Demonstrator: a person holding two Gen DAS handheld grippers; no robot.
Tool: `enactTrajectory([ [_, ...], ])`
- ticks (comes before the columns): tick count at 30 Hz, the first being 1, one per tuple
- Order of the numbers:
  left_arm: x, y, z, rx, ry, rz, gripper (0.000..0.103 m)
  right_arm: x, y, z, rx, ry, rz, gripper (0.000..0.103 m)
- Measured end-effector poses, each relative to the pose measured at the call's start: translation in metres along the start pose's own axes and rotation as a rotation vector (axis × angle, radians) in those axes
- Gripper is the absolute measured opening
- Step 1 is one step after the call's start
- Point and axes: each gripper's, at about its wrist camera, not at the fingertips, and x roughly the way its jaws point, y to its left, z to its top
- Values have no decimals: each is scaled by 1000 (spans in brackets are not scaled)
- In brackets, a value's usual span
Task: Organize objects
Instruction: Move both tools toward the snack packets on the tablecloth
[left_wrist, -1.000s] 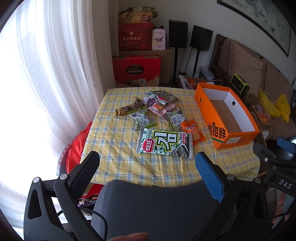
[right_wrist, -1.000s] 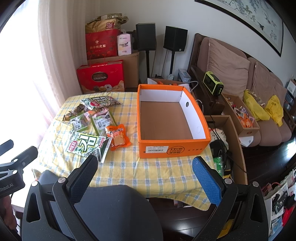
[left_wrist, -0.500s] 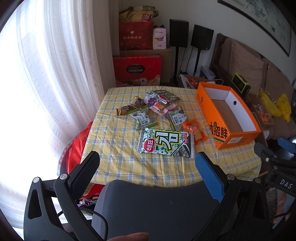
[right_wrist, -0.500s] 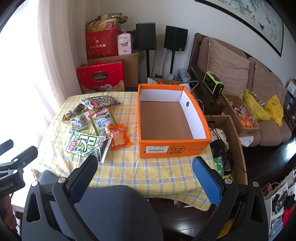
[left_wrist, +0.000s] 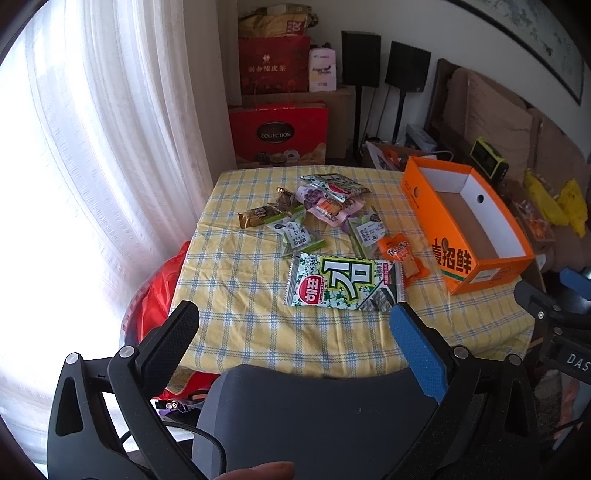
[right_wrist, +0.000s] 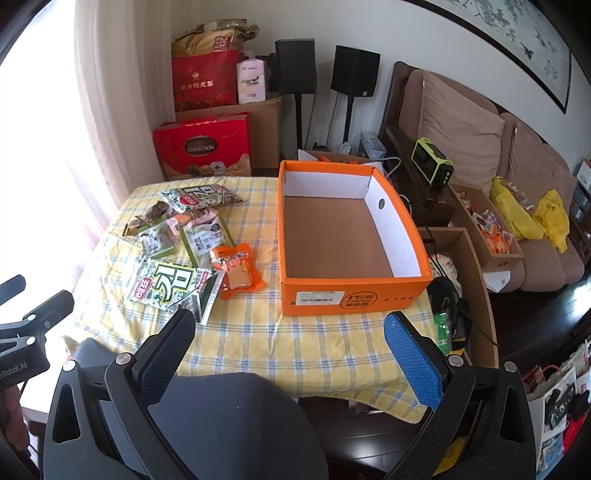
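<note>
We log a table under a yellow checked tablecloth, snack packets on one half and a box on the other.

Item one: the orange cardboard box, open-topped with a bare brown floor, standing near the table's right edge (white inner walls, one round hole showing in the right wall).

Item two: the large green-and-white seaweed packet, lying flat, nearest of the packets to both grippers.

Item three: the small orange snack pouch, touching the seaweed packet's right end and lying between it and the box.

Item four: a loose cluster farther back, comprising two green-edged pastry packets, a pink-wrapped snack, a gold-brown wrapper and a second green packet at the far end.

We hold the left gripper short of the table's near edge, fingers spread wide and holding nothing. Our right gripper hovers over the near edge in front of the box, likewise spread and unladen.
</note>
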Motion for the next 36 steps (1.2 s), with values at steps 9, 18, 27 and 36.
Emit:
enactTrajectory([
  [9,16,24,9,-40,-64,33,103,18,10,6,-40,-6,63,103],
  [18,47,65,7,-143,-17,45,103,39,35,8,-98,11,124,103],
  [27,64,77,2,-145,13,50,101,63,44,5,-83,55,183,103],
  [36,84,82,2,-166,68,-36,94,75,53,22,-102,74,205,103],
])
